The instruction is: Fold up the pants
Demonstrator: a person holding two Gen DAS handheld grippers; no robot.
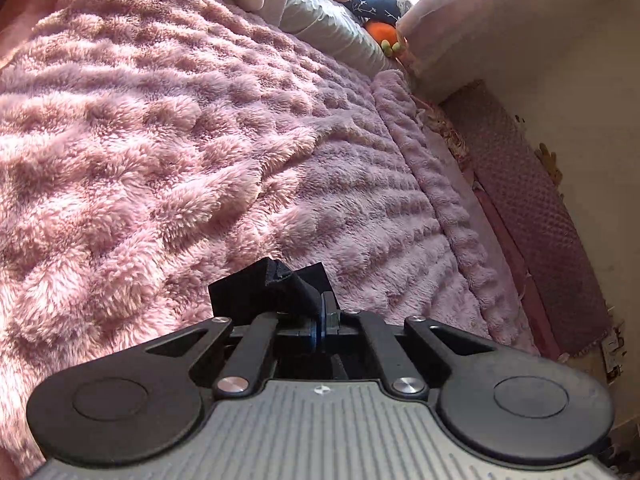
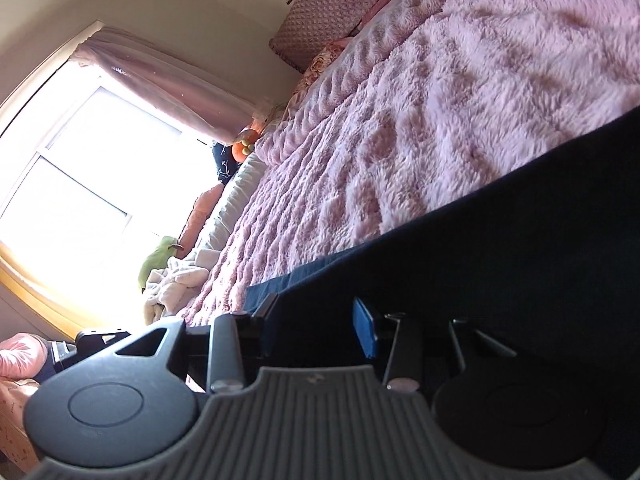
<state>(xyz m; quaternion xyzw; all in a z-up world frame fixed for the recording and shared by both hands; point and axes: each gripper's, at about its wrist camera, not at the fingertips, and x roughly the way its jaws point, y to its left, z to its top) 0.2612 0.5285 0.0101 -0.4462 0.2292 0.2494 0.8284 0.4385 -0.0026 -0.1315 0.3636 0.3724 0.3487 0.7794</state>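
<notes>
1. Dark navy pants [image 2: 500,248] draped across the right gripper [image 2: 316,332], covering its right side
2. Pink fluffy blanket [image 2: 460,100] lay beyond
3. A bright window [image 2: 92,168] glared at left

Left gripper [image 1: 324,312]: black linkage arms with silver screws, two round black discs, ribbed grey housing bearing a small white mark, blue pads. Right gripper [image 2: 320,332] looks the same, though dark cloth partly hides it.
</notes>
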